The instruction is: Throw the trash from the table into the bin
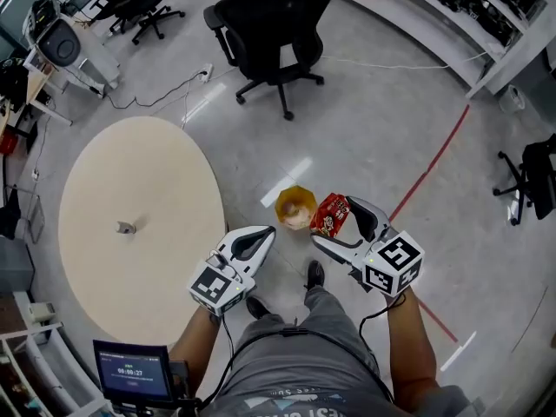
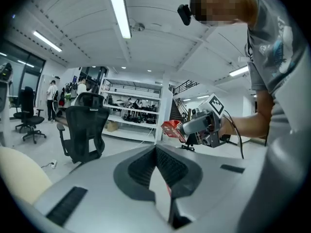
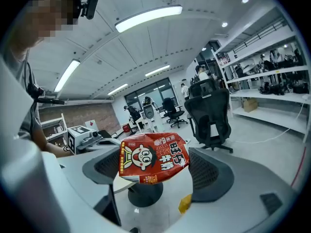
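Here, a red packet [image 3: 153,158] is held clamped in the right gripper [image 1: 334,222] near the yellow bin [image 1: 295,192], the left gripper [image 1: 263,237] is closed on nothing, and one small item [image 1: 127,227] is left on the table [image 1: 104,172].

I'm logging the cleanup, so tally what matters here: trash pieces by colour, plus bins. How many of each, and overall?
Red trash: 1, a snack packet in the right claw
Grey trash: 1, a small piece on the table
Yellow bin: 1
Total: 3
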